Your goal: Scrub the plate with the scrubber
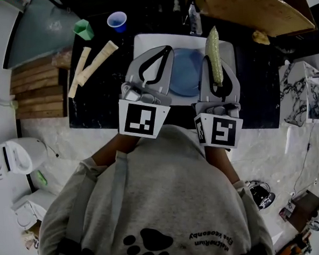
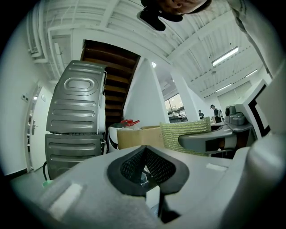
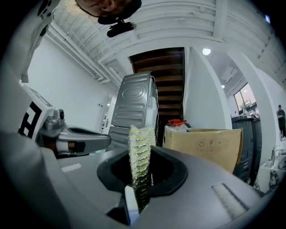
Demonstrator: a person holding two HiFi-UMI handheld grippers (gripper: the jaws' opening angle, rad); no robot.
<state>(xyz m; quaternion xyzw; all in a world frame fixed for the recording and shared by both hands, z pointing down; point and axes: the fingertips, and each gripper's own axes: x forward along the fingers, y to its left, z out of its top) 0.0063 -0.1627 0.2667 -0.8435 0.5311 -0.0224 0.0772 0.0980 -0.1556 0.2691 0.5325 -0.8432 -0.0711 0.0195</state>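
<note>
Clamping flat green woven scrubber (image 3: 141, 147) edge-up in right hand-held gripper (image 3: 140, 157), poised over round blue plate (image 1: 188, 78); left hand-held gripper (image 2: 143, 155) clenched, empty.

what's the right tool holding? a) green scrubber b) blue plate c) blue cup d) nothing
a: the green scrubber stands clamped edge-on between the jaws of the right tool. The blue plate lies loose below it, and the blue cup stands apart at the back of the counter.
</note>
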